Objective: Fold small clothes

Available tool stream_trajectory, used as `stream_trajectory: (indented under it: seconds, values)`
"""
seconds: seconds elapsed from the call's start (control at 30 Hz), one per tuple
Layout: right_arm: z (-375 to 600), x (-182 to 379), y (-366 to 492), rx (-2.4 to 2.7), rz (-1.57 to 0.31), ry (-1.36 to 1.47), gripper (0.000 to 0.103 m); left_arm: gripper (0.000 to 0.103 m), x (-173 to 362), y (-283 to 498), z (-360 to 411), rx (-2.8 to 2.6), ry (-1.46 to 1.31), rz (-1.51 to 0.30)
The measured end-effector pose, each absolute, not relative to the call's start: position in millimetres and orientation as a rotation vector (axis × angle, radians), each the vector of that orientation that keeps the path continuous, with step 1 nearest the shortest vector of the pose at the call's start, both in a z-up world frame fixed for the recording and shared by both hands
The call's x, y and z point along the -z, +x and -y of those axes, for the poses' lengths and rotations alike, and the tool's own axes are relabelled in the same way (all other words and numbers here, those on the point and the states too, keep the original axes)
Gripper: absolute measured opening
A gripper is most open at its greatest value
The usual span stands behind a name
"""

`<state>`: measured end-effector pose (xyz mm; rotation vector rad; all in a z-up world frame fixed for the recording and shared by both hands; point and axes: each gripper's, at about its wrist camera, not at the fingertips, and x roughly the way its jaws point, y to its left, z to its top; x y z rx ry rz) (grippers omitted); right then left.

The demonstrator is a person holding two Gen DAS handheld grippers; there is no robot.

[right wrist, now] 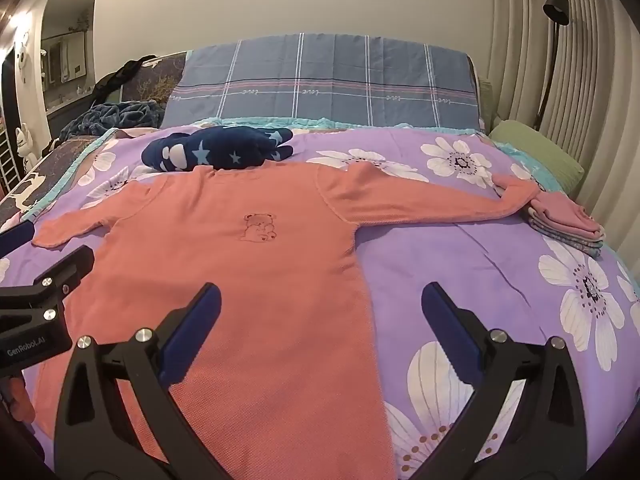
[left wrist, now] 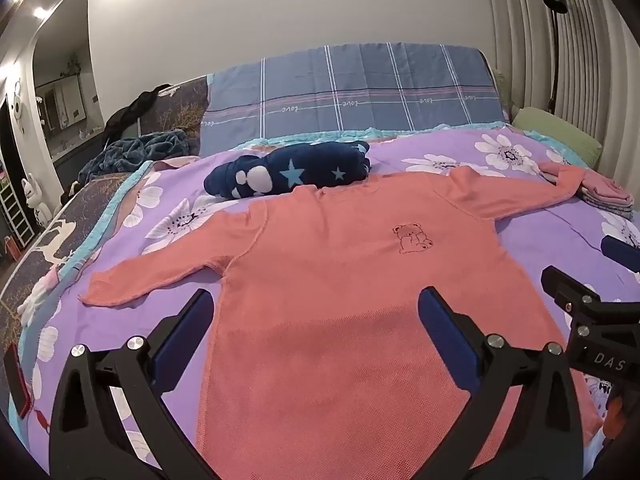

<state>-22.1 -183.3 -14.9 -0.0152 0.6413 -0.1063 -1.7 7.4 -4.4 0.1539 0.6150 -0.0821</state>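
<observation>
A salmon-pink long-sleeved top (left wrist: 340, 280) with a small bear drawing lies spread flat, front up, on the purple flowered bedspread (left wrist: 540, 240); it also shows in the right wrist view (right wrist: 248, 280). Both sleeves stretch out sideways. My left gripper (left wrist: 316, 312) is open and empty, just above the top's lower body near its left side. My right gripper (right wrist: 320, 308) is open and empty, over the top's right edge. Each gripper shows at the edge of the other's view.
A navy starred garment (left wrist: 292, 172) lies bundled behind the top's collar. A stack of folded clothes (right wrist: 568, 228) sits under the right sleeve's end. A blue plaid pillow (left wrist: 352, 92), a green cushion (right wrist: 536, 156) and a dark blanket (left wrist: 132, 152) lie further back. A red object (left wrist: 16, 384) is at the bed's left edge.
</observation>
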Motion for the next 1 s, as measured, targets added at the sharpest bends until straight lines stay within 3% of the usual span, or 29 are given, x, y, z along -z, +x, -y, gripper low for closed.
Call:
stream_trajectory:
  seconds: [1.0]
  values:
    - [177.7, 17.1, -19.8, 0.156, -0.656, -0.039, 0.101, 0.102, 12.9, 2.8, -12.2, 0.100, 0.113, -0.645]
